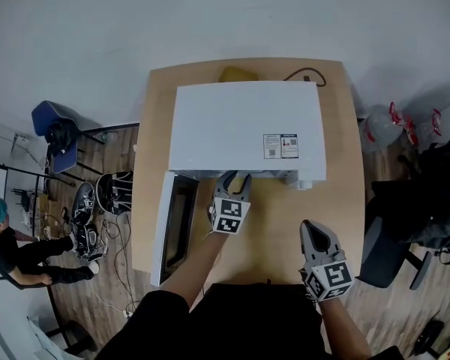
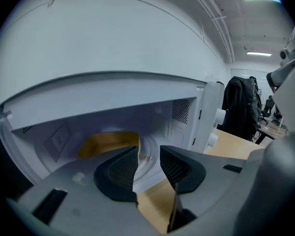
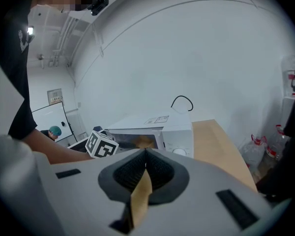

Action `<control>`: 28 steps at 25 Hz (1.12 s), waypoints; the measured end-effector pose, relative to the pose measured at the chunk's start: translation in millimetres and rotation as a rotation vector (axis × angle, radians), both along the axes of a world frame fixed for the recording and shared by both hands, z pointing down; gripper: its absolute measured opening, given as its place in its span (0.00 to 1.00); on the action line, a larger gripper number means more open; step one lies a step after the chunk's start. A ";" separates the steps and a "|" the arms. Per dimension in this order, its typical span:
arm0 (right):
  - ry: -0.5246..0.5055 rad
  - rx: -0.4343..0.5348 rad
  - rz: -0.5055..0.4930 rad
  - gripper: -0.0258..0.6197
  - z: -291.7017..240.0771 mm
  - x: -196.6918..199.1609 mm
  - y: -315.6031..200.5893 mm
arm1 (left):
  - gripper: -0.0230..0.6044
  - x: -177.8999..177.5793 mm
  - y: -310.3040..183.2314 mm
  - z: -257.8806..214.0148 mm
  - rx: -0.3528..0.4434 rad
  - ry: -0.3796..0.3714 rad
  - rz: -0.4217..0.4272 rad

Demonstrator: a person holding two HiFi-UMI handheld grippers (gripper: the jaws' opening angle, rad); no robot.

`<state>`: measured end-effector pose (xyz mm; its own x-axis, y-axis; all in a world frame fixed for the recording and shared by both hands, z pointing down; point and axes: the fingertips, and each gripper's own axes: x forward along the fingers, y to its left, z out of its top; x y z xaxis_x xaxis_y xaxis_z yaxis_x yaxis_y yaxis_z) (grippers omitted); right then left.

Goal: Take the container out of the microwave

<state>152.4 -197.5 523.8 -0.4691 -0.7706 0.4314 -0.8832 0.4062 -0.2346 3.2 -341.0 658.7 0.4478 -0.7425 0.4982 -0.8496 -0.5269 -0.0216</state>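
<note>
The white microwave (image 1: 247,130) stands on the wooden table (image 1: 285,223) with its door (image 1: 169,227) swung open to the left. Inside the cavity a yellowish container (image 2: 108,144) sits on the turntable, also glimpsed as a yellow patch (image 3: 145,141) in the right gripper view. My left gripper (image 1: 235,180) is at the mouth of the opening, its jaws open (image 2: 148,154) with nothing between them, short of the container. My right gripper (image 1: 313,227) hovers over the table's near right part, jaws shut (image 3: 145,154) and empty.
A black cable (image 1: 304,75) and a yellowish object (image 1: 238,73) lie behind the microwave. A black office chair (image 1: 405,238) and plastic bottles (image 1: 382,126) are right of the table. A blue chair (image 1: 56,133), shoes and a person (image 1: 4,238) are at the left.
</note>
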 end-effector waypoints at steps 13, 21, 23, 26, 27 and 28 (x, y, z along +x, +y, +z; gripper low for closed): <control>-0.018 -0.050 0.020 0.13 13.7 15.3 -5.3 | 0.32 -10.9 -44.6 28.2 0.031 -0.150 -0.006; -0.017 -0.057 0.047 0.13 15.4 29.3 -11.5 | 0.32 1.9 -57.1 44.8 0.000 -0.213 0.041; -0.015 -0.062 0.061 0.13 17.1 35.2 -11.3 | 0.32 3.0 -57.5 52.6 -0.028 -0.235 0.035; -0.012 -0.072 0.079 0.13 20.6 41.8 -10.1 | 0.32 1.6 -59.0 59.4 -0.034 -0.260 0.016; -0.012 -0.074 0.083 0.13 21.4 42.9 -9.7 | 0.32 0.4 -59.8 60.2 -0.030 -0.271 0.011; -0.013 -0.076 0.086 0.13 21.8 43.4 -9.5 | 0.32 -0.9 -60.7 60.7 -0.028 -0.286 0.006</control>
<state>195.8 -207.0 545.5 -0.4082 -0.7738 0.4843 -0.9108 0.3095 -0.2732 2.2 -401.7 719.4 0.2905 -0.7247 0.6249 -0.8079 -0.5356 -0.2457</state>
